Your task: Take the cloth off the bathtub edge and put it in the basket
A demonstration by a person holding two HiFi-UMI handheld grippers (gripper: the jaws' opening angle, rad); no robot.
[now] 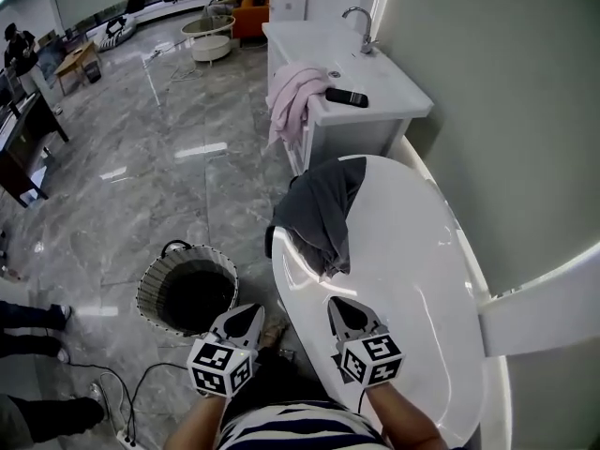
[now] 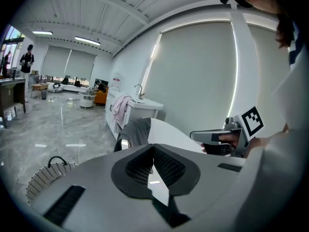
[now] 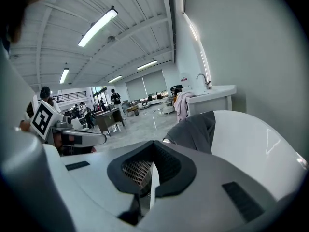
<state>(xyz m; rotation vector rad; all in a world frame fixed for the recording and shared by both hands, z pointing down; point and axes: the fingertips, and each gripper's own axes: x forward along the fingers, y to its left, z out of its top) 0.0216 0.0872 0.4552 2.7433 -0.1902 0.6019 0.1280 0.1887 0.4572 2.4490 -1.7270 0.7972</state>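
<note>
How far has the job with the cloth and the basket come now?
Nothing looks done yet: the grey cloth hangs over the bathtub edge, and the basket shows no cloth inside. In hand: nothing; the left gripper and right gripper are shut and empty, short of the cloth. Left: grasp the cloth, carry it over, drop it in.

One white bathtub (image 1: 412,279) at right, one grey cloth (image 1: 323,209), one pink towel (image 1: 291,97), one table (image 1: 394,87) at top, one tap (image 1: 364,26), one black remote (image 1: 347,97), one woven basket (image 1: 153,293) lower left, two claws at bottom, left claw (image 1: 249,311), right claw (image 1: 337,307)
</note>
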